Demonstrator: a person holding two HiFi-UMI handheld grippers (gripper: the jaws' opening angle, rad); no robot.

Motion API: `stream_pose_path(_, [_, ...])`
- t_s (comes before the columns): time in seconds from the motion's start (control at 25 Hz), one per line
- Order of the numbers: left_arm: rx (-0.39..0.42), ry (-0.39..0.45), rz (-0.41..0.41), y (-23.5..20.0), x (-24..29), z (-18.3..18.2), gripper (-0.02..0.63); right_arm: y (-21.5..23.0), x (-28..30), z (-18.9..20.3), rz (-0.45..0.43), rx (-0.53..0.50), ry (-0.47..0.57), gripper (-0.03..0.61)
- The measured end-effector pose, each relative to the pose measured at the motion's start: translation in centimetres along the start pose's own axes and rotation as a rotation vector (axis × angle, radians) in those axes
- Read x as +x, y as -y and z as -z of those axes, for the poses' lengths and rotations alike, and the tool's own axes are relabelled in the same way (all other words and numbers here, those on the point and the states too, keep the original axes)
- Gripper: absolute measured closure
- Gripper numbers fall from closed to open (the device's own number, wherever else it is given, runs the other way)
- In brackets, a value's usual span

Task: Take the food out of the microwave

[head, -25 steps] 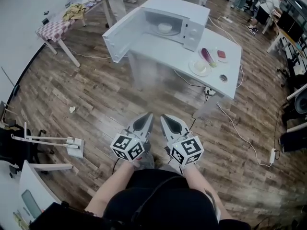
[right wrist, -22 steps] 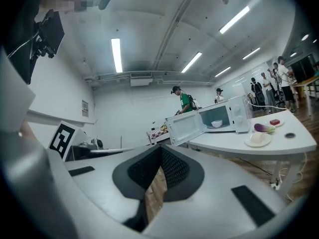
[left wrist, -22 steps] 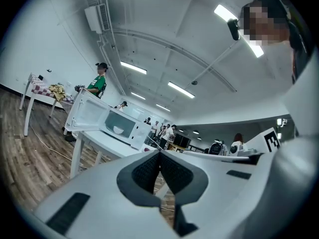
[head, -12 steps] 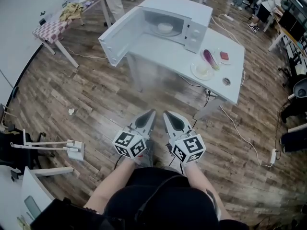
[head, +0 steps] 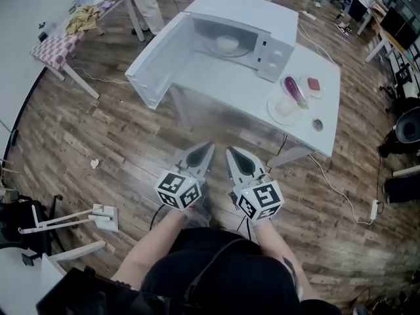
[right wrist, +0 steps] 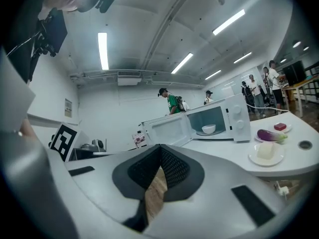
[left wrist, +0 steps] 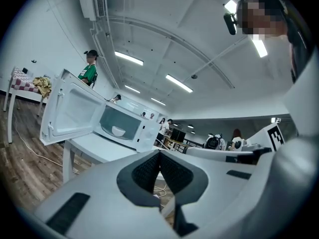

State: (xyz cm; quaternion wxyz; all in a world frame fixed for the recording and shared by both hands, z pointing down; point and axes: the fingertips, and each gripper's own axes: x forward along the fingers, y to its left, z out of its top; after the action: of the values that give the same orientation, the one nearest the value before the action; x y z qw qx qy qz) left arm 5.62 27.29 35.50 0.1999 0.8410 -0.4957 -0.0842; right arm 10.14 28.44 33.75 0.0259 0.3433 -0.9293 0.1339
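Bowl (head: 227, 43), white and shallow, sits on the round turntable inside the microwave (head: 275, 25); what it holds cannot be made out from any view. The microwave's door (head: 152, 63) stands swung wide to the left in the head view, leaving the cavity fully open. The oven stands on a white table (head: 223, 87), at its far end. To the right of the oven on the same table, a white plate (head: 276, 113) carries a pale block of food (head: 286, 105), and a purple aubergine (head: 294, 90) lies at that plate's far rim. Just beyond it, a smaller dish (head: 319, 90) holds a red piece (head: 314, 83), and a small dark round object (head: 317, 125) rests near the table's front edge. Both tools are well short of the table, over the wooden floor (head: 98, 130): the left gripper (head: 208, 147) and the right gripper (head: 230, 151) point side by side toward the oven, each with its jaws pressed together and nothing between them.
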Motion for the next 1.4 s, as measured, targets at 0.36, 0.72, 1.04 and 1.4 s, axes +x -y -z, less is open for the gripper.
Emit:
stream_pose_path(0.36, [-0.036, -0.048, 0.029, -5.9, 3.5, -1.4, 0.603, 2.6, 6.8, -0.1, 0.043, 0.035, -0.034, 0.56])
stream_pose_path(0.72, [-0.037, -0.074, 0.087, -11.0, 6.4, -2.9, 0.603, 4.8, 12.4, 0.2, 0.109, 0.055, -0.051, 0.56])
stream_pose_path(1.04, [-0.058, -0.05, 0.118, -13.4, 8.2, -3.9, 0.603, 6.3, 14.8, -0.1, 0.154, 0.062, -0.05, 0.56])
stream_pose_path(1.4, [-0.086, -0.023, 0.075, -16.1, 9.2, -4.4, 0.603, 7.4, 18.1, 0.2, 0.119, 0.056, -0.079, 0.56])
